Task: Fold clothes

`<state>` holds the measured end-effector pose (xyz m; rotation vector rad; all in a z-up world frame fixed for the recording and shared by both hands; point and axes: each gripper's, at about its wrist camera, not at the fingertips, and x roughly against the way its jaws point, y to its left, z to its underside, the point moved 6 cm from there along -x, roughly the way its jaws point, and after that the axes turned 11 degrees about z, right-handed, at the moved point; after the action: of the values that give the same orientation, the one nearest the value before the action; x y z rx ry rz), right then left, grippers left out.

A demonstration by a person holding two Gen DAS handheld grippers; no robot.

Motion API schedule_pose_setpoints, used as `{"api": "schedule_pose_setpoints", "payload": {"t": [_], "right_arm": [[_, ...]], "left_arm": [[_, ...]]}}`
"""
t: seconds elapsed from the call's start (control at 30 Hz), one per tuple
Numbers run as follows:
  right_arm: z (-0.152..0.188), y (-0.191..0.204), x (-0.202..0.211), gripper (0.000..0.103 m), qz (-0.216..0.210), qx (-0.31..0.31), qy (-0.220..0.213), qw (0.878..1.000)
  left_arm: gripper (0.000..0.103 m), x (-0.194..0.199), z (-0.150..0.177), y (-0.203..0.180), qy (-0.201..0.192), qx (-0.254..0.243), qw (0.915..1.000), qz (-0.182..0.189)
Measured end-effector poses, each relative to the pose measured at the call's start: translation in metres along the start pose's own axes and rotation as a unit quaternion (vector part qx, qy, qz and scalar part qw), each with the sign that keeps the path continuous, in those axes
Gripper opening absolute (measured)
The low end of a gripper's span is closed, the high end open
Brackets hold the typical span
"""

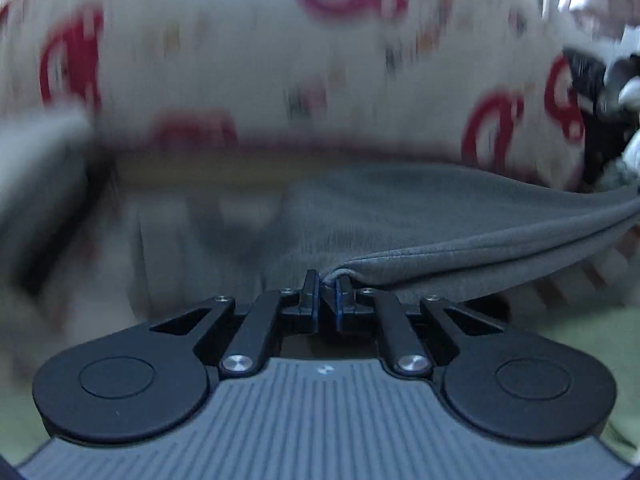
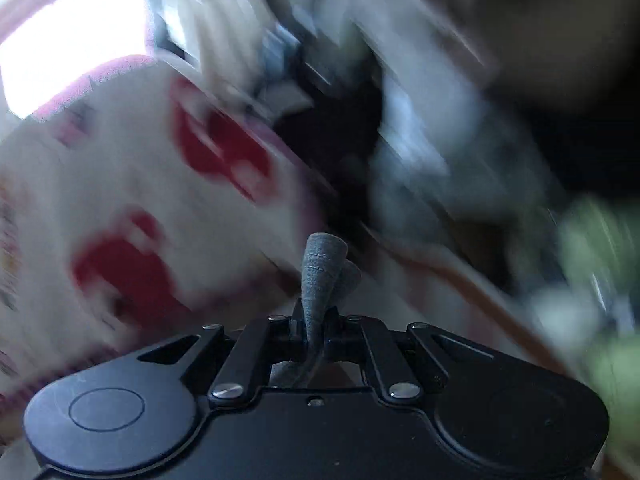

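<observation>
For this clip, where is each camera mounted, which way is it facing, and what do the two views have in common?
Left wrist: sits on the left gripper, looking forward along its fingers over the grey garment towards a white, red-patterned cloth; its shut jaws pinch the garment's edge.
Right wrist: sits on the right gripper, facing the same patterned cloth and blurred clutter beyond; its shut jaws clamp a bunched end of the grey garment.
Shared: the grey garment and the patterned cloth; both backgrounds are motion-blurred. No hand or sleeve shows.
</observation>
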<state>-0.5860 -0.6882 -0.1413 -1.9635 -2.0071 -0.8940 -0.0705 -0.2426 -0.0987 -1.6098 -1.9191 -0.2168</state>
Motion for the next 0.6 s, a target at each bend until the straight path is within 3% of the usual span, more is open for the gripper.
{"api": "schedule_pose_setpoints", "payload": {"t": [0.17,0.27,0.3,0.37,0.5,0.6], "right_arm": [[0.074,-0.052,-0.037,0.007,0.052,-0.031,0.071,0.996],[0.086,-0.069,-0.039,0.007,0.053,-0.070,0.074,0.993],[0.088,-0.074,-0.040,0.007,0.052,-0.080,0.077,0.993],[0.092,-0.078,-0.042,0.007,0.050,-0.080,0.081,0.992],[0.104,-0.082,-0.038,0.008,0.054,-0.046,0.088,0.994],[0.107,-0.081,-0.030,0.014,0.079,0.008,0.091,0.993]], "left_arm": [[0.005,-0.026,0.060,-0.004,0.057,-0.004,0.9981,-0.020],[0.005,-0.020,0.060,-0.006,0.053,-0.005,0.9980,-0.035],[0.000,-0.018,0.059,-0.005,0.052,-0.004,0.9976,-0.046],[0.000,-0.014,0.058,0.003,0.056,0.006,0.9952,-0.080],[0.000,-0.009,0.063,0.029,0.086,0.080,0.9887,-0.093],[0.004,0.003,0.044,0.033,0.097,0.056,0.9886,-0.100]]}}
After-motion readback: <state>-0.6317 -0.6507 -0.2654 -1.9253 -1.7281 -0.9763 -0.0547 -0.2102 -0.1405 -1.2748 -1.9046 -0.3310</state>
